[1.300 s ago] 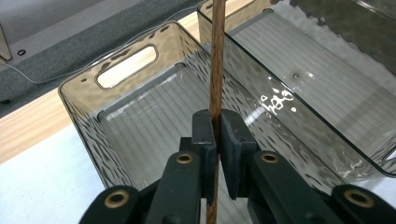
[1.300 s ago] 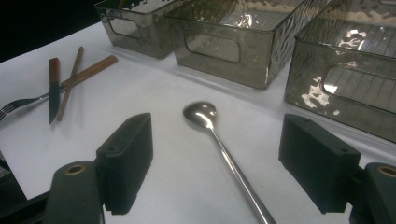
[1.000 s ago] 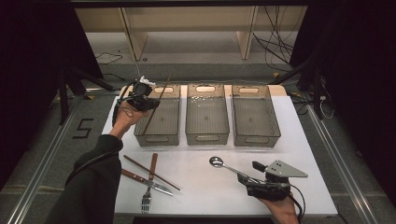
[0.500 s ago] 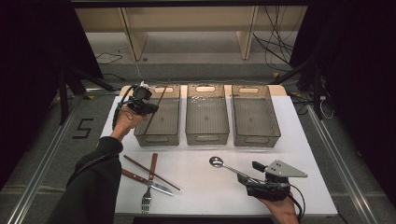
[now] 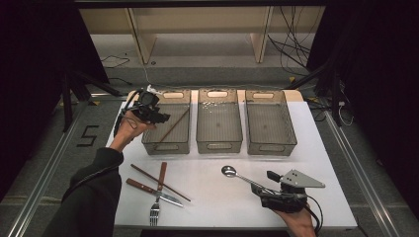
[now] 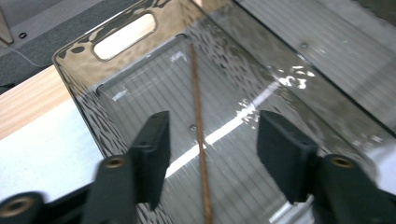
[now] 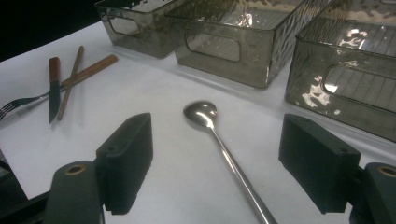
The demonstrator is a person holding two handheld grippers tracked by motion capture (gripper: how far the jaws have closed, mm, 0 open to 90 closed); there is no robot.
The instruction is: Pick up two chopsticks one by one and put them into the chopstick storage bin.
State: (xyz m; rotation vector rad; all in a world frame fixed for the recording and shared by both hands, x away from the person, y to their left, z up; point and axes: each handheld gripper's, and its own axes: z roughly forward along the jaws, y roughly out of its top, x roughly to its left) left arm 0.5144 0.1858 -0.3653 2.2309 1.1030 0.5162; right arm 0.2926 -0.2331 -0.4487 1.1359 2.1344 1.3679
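A brown chopstick (image 5: 174,126) (image 6: 200,140) lies slanted on the floor of the left clear bin (image 5: 148,143) (image 6: 74,51). My left gripper (image 5: 160,117) (image 6: 215,123) hovers over that bin's left rim; its jaws have just been opening and stand apart, with the chopstick below them and untouched. At the table's front right, my right gripper (image 5: 264,192) (image 7: 215,154) rests open. A steel spoon (image 5: 237,177) (image 7: 210,126) lies flat on the white table between its jaws, bowl pointing away, and neither pad touches it.
The middle bin (image 5: 219,143) (image 7: 261,65) and the right bin (image 5: 271,145) (image 7: 308,88) stand beside the left one. At the front left lie a second chopstick (image 5: 173,190) (image 7: 70,84), a knife (image 5: 168,198) (image 7: 53,88) and a fork (image 5: 155,210) (image 7: 28,100).
The left gripper's jaws have opened and the chopstick they held now lies in the left bin. The right gripper and spoon have not moved.
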